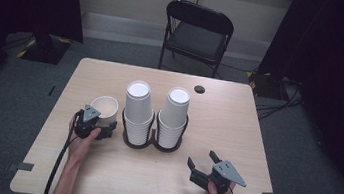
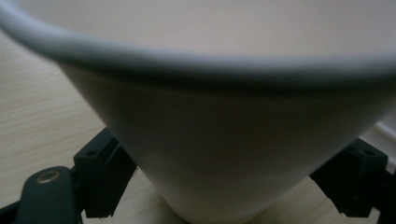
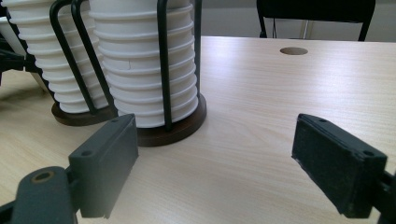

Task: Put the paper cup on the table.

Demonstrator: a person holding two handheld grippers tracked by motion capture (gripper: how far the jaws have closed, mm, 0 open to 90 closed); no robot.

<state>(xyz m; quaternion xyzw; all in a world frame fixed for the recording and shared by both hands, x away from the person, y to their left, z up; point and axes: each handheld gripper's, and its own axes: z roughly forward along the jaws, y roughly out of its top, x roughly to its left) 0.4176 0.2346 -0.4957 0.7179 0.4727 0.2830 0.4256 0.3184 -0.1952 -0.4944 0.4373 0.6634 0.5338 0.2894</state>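
The jaws of the left gripper (image 1: pixel 105 129) grasp the white cup (image 1: pixel 104 108), which stands upright just left of the cup rack (image 1: pixel 152 137). The right gripper (image 1: pixel 200 162) has its jaws wide apart over bare bench (image 1: pixel 159 181), right of the rack, near the front edge.

A: What sits ahead of the right gripper (image 3: pixel 215 158)?

B: Its two black jaws stand wide apart over bare wooden table (image 3: pixel 280 93), nothing between them.

A: And beyond?

B: Two stacks of upturned white paper cups (image 3: pixel 144 70) in a black wire holder (image 3: pixel 163 60) on round dark bases. A cable hole (image 3: pixel 293 51) lies farther back, a black chair (image 3: pixel 317 11) behind the table.
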